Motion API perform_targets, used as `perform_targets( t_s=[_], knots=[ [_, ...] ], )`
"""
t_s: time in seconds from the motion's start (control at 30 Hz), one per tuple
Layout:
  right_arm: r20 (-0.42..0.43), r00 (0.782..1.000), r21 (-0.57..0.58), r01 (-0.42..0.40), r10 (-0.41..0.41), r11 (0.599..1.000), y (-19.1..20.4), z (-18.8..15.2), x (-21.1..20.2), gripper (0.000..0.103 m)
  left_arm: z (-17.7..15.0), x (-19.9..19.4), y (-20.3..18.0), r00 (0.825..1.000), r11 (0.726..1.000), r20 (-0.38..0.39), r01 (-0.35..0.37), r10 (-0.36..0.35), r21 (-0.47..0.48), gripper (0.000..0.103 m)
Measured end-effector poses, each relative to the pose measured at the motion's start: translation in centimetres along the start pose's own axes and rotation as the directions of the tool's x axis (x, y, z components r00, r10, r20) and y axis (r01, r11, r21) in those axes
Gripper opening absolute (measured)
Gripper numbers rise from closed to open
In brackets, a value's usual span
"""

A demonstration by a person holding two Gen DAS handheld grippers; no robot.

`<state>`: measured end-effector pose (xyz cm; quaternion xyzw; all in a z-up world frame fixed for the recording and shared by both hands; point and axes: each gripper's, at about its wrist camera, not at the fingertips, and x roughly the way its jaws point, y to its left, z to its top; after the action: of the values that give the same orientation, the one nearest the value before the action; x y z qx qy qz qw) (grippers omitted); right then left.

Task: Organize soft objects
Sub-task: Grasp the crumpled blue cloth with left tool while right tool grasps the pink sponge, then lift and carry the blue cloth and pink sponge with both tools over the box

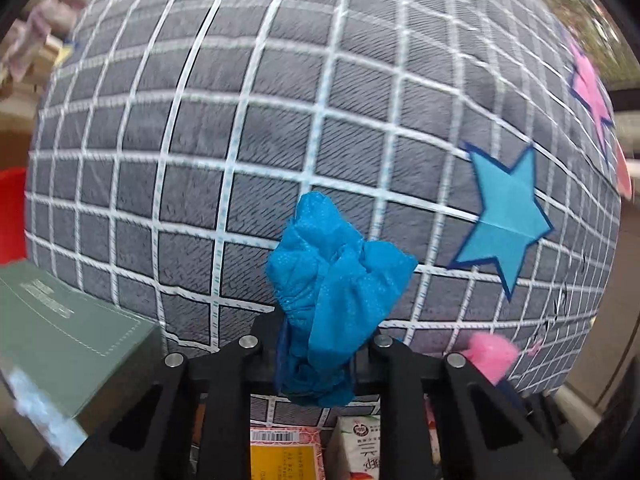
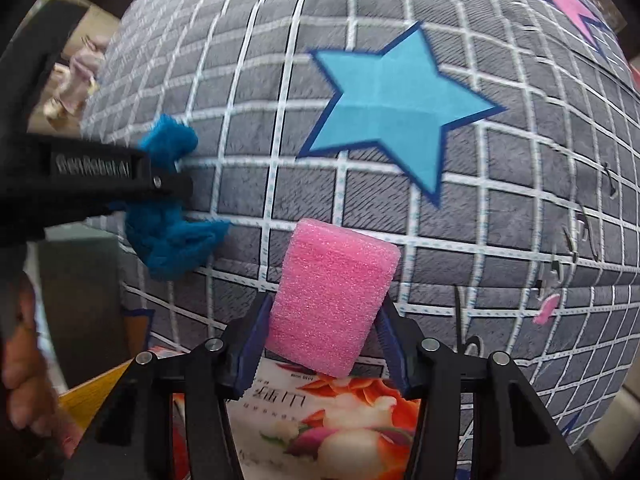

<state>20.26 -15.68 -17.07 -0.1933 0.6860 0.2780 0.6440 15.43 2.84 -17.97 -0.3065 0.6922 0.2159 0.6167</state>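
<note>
We judge the step in hand to be the pick-up: both soft things are caught over the grey checked cushion [image 1: 248, 128], and the next move probably calls for lifting each clear without loosening the grip. Our left gripper [image 1: 316, 344] has its fingers drawn almost together, clamped on the crumpled blue cloth [image 1: 332, 276], which bunches out ahead of the tips. Our right gripper [image 2: 324, 332] stands partly open, its blue pads [image 2: 250, 348] pressed on either side of the pink foam block [image 2: 332, 292] (no squashing that we can see). Beyond these fingers lies a blue star [image 2: 396, 104].
</note>
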Motion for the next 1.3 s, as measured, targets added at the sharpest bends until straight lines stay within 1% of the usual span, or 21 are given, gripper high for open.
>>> perform_targets(
  t_s=[0.17, 0.23, 0.27, 0.33, 0.37, 0.47, 0.5, 0.53, 0.57, 0.63, 0.8, 0.9, 1.03, 1.13, 1.17, 1.23, 1.3],
  knots=[
    [0.066, 0.998, 0.072, -0.03, 0.025, 0.997, -2.7, 0.3, -3.4, 0.053, -0.5, -3.1, -3.0, 0.997, 0.996, 0.073, 0.015, -0.022, 0.092, 0.024],
    [0.09, 0.996, 0.099, -0.033, 0.024, 0.994, -3.7, 0.0, -4.5, 0.053, -1.0, -4.4, -4.0, 0.994, 0.992, 0.099, 0.028, -0.04, 0.122, 0.024],
    [0.103, 0.995, 0.114, -0.032, 0.02, 0.993, -4.2, -0.1, -5.8, 0.053, -1.3, -5.1, -4.7, 0.993, 0.989, 0.109, 0.04, -0.056, 0.141, 0.024],
    [0.128, 0.992, 0.143, -0.022, 0.003, 0.99, -5.7, -1.2, -7.0, 0.053, -1.9, -6.2, -5.5, 0.99, 0.984, 0.12, 0.055, -0.076, 0.169, 0.024],
    [0.135, 0.991, 0.154, -0.02, 0.0, 0.988, -5.6, -1.3, -7.1, 0.053, -2.4, -6.8, -6.1, 0.988, 0.98, 0.127, 0.063, -0.088, 0.191, 0.024],
    [0.15, 0.989, 0.21, -0.027, -0.005, 0.977, -7.4, -3.1, -8.2, 0.053, -3.9, -8.0, -7.2, 0.984, 0.966, 0.138, 0.079, -0.115, 0.245, 0.024],
    [0.155, 0.988, 0.232, -0.027, -0.01, 0.972, -8.1, -3.9, -8.6, 0.053, -3.9, -8.3, -7.5, 0.982, 0.963, 0.14, 0.086, -0.125, 0.257, 0.024],
    [0.158, 0.987, 0.242, -0.024, -0.015, 0.97, -7.9, -4.3, -8.9, 0.053, -4.7, -8.8, -7.9, 0.98, 0.956, 0.141, 0.097, -0.14, 0.275, 0.024],
    [0.162, 0.986, 0.255, -0.02, -0.023, 0.967, -8.2, -4.8, -9.3, 0.053, -5.6, -8.8, -7.6, 0.978, 0.951, 0.144, 0.103, -0.15, 0.291, 0.024],
    [0.166, 0.986, 0.28, -0.013, -0.035, 0.96, -8.5, -6.1, -9.6, 0.053, -6.6, -9.3, -8.0, 0.975, 0.941, 0.148, 0.109, -0.163, 0.321, 0.024],
    [0.161, 0.986, 0.325, -0.012, -0.043, 0.946, -9.1, -9.4, -10.4, 0.053, -10.5, -11.1, -9.3, 0.967, 0.902, 0.158, 0.12, -0.201, 0.414, 0.024],
    [0.146, 0.988, 0.339, -0.005, -0.048, 0.941, -8.9, -11.6, -10.5, 0.053, -13.2, -12.1, -9.4, 0.963, 0.875, 0.144, 0.137, -0.227, 0.465, 0.024],
    [0.127, 0.991, 0.345, 0.004, -0.051, 0.939, -8.0, -14.0, -10.3, 0.053, -16.4, -12.1, -9.4, 0.963, 0.837, 0.116, 0.149, -0.245, 0.526, 0.024],
    [0.112, 0.992, 0.342, 0.009, -0.05, 0.94, -6.9, -15.7, -10.1, 0.053, -18.9, -11.9, -8.9, 0.963, 0.799, 0.078, 0.168, -0.258, 0.577, 0.024],
    [0.106, 0.993, 0.339, 0.011, -0.05, 0.941, -6.5, -16.1, -9.9, 0.053, -20.0, -11.9, -8.6, 0.964, 0.783, 0.07, 0.164, -0.255, 0.6, 0.024],
    [0.094, 0.994, 0.333, 0.015, -0.049, 0.943, -5.8, -16.9, -9.6, 0.053, -21.1, -11.7, -8.1, 0.966, 0.765, 0.063, 0.158, -0.251, 0.624, 0.024],
    [0.081, 0.995, 0.324, 0.021, -0.05, 0.946, -4.8, -17.7, -9.2, 0.053, -22.4, -11.6, -7.0, 0.966, 0.749, 0.043, 0.169, -0.256, 0.641, 0.024]
  ],
)
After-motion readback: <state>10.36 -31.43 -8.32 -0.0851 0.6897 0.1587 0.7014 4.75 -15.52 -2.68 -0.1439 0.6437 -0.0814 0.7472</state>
